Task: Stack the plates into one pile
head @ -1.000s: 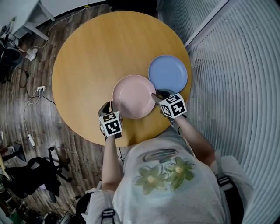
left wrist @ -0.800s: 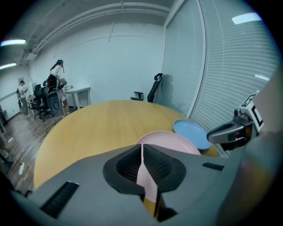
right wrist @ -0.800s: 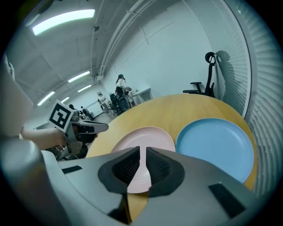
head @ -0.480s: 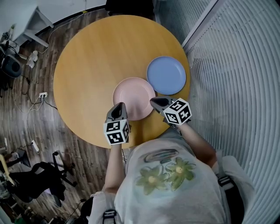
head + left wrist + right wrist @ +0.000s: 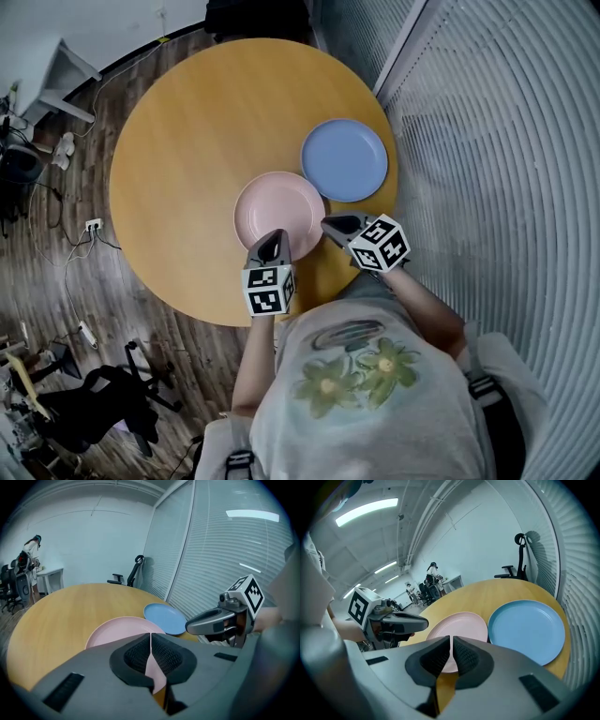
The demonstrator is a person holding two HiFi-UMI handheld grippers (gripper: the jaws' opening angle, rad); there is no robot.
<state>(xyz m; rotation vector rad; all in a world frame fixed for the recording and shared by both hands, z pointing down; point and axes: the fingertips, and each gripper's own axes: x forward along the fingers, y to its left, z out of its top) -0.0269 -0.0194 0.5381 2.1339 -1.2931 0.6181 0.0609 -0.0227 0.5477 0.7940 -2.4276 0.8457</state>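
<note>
A pink plate lies on the round wooden table, with a blue plate beside it to the far right, rims nearly touching. My left gripper hovers over the pink plate's near rim, jaws shut with nothing between them. In the left gripper view the left gripper points at the pink plate and blue plate. My right gripper is just off the pink plate's near right edge, also shut and empty. The right gripper view shows the right gripper before the pink plate and blue plate.
The table's near edge runs just under both grippers. A glass wall with blinds stands close on the right. On the wooden floor at the left lie cables and a power strip, with an office chair at the lower left.
My left gripper has moved right, from the pink plate's near left side to its near rim. The right gripper has drawn back a little from the plate's right edge. Neither plate has moved.
</note>
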